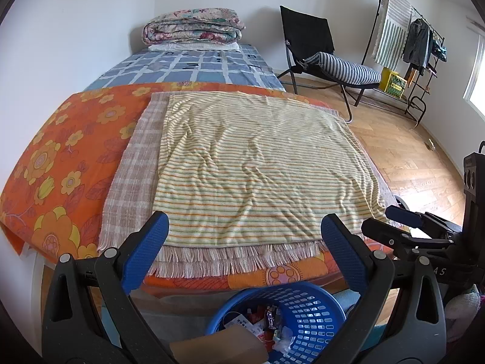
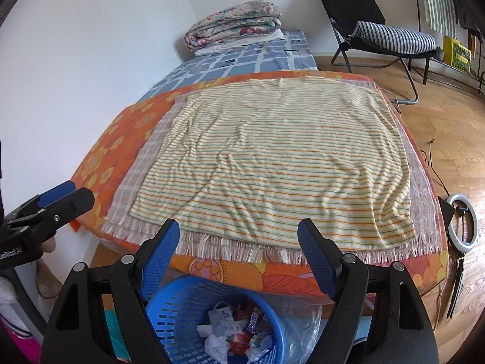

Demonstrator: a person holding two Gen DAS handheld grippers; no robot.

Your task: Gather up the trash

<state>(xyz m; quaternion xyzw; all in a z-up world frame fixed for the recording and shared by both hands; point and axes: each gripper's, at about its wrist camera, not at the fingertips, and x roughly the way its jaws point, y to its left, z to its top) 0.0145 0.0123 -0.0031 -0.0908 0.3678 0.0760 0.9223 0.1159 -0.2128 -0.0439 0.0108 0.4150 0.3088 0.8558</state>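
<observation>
Both grippers are hovering over the foot of the bed, each angling downward. The left gripper [image 1: 244, 236] is standing wide with nothing between its blue ribbed pads, and the right gripper [image 2: 239, 242] is likewise spread wide and carrying nothing.

In the left wrist view, the round blue perforated plastic basket [image 1: 306, 312] is sitting on the floor at about 6 o'clock, just below the mattress edge, and it is holding the trash [image 1: 266, 324]: crumpled wrappers, paper slips and bits of clear plastic. In the right wrist view the same basket [image 2: 178, 306] is also lying at 6 o'clock, between the gripper's two arms, with the wrappers [image 2: 239, 330] piled inside it.

A yellow cloth with thin orange and green stripes [image 1: 257, 166] is lying wrinkled at the centre, spread over a pink checked fringed blanket [image 1: 133, 176], which is resting on an orange floral bedcover [image 1: 60, 157]. A folded floral quilt [image 1: 194, 25] is sitting at 12 o'clock at the head of the bed. A black folding chair [image 1: 306, 35] with a striped cushion is standing at 1 o'clock on the wooden floor [image 1: 403, 157].
</observation>
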